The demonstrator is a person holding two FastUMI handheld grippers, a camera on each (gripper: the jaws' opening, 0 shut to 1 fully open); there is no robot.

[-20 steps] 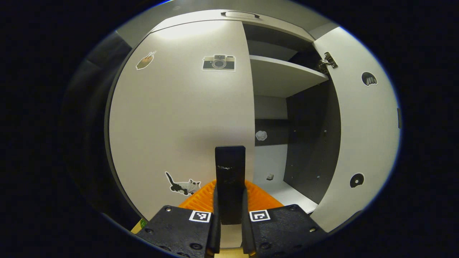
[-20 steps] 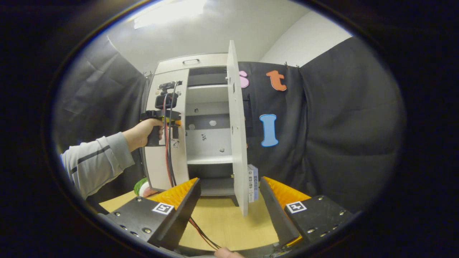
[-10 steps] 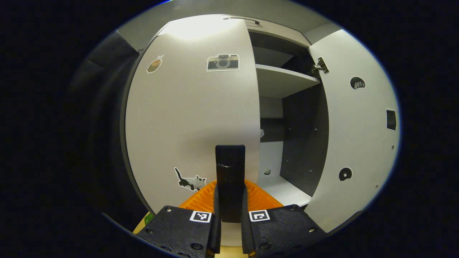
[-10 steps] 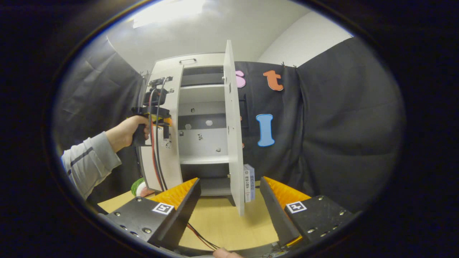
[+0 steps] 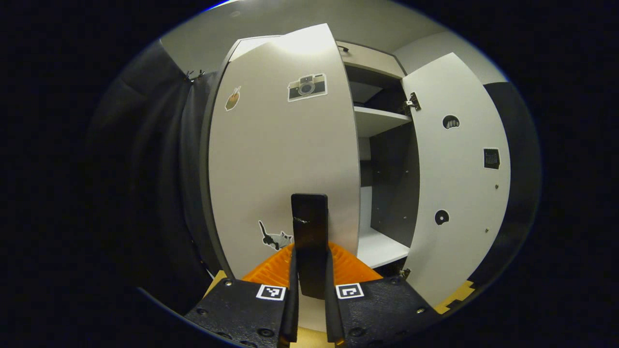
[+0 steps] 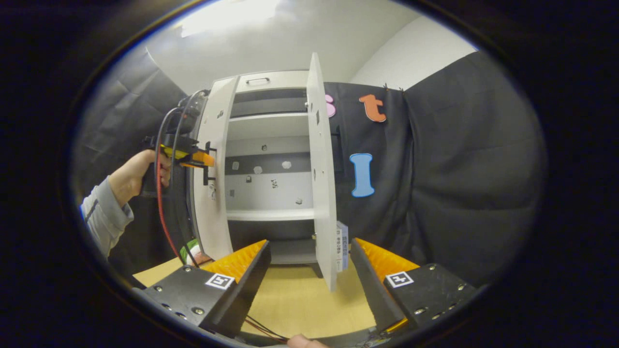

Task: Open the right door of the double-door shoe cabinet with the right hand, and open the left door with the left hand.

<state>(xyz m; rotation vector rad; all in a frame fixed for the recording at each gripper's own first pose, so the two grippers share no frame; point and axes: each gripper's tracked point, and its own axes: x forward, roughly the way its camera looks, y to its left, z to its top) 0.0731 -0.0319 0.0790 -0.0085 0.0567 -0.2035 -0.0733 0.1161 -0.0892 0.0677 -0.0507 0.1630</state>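
Nearest me in the right gripper view, the light wooden tabletop (image 6: 300,299) runs up to the shoe cabinet (image 6: 271,193), with black cloth (image 6: 459,169) walling the booth behind it. Stickers dot the doors, a camera (image 5: 307,87) and a cat (image 5: 274,239) among them; the spines of the books (image 6: 341,245) beside the cabinet carry print too small for me to read. My right gripper (image 6: 309,256) hangs spread wide, holding nothing, near the right door (image 6: 323,169), which stands wide open. My left gripper (image 5: 309,290) is clenched on the dark handle (image 5: 309,241) of the left door (image 5: 280,159), swung partly open.
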